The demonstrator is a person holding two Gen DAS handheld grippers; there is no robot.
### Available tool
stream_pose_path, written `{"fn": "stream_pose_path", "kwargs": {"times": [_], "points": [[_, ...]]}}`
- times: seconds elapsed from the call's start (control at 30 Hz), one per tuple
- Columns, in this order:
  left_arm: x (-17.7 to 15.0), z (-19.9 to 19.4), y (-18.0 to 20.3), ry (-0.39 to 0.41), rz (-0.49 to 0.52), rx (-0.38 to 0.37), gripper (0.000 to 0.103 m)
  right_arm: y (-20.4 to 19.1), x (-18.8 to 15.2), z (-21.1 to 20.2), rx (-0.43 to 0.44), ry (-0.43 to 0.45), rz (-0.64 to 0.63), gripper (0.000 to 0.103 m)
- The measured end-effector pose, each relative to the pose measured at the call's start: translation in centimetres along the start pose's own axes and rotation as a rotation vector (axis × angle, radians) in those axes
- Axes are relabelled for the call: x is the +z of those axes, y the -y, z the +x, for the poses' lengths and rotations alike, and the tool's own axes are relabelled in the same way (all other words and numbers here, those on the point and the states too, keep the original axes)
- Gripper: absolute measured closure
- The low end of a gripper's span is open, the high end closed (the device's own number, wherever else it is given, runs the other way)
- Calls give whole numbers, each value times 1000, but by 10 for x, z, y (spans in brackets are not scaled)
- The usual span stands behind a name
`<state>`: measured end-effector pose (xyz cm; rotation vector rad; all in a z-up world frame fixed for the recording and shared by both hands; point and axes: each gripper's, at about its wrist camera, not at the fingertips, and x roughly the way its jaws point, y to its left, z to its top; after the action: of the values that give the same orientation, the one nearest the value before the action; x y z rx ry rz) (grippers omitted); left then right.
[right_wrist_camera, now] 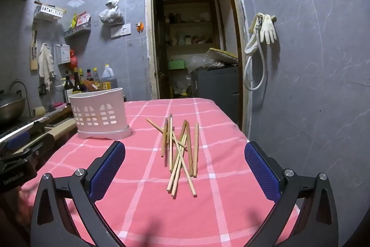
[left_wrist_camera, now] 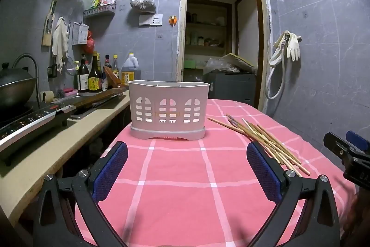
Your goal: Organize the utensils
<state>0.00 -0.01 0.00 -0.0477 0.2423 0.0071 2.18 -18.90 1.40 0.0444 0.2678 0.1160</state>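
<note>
A white slotted utensil holder stands upright at the far left of the pink checked table. Several wooden chopsticks lie in a loose heap to its right. My left gripper hovers open in front of the holder, nothing between its blue pads. In the right wrist view the chopsticks lie straight ahead, just beyond and between the fingers of my open right gripper, untouched. The holder stands to the far left there. The right gripper's body shows at the left view's right edge.
A kitchen counter with a stove, wok, cutting board and several bottles runs along the table's left side. An open doorway lies behind the table. A hose and gloves hang on the right wall.
</note>
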Motion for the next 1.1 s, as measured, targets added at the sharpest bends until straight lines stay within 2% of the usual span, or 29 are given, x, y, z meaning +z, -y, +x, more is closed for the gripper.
{"fn": "stream_pose_path", "kwargs": {"times": [0.47, 1.1], "points": [[-11, -2, 1, -12, -13, 3, 2, -2, -2, 1, 1, -1, 2, 0], [-2, 0, 0, -25, -18, 1, 2, -6, -3, -2, 6, 1, 4, 0]]}}
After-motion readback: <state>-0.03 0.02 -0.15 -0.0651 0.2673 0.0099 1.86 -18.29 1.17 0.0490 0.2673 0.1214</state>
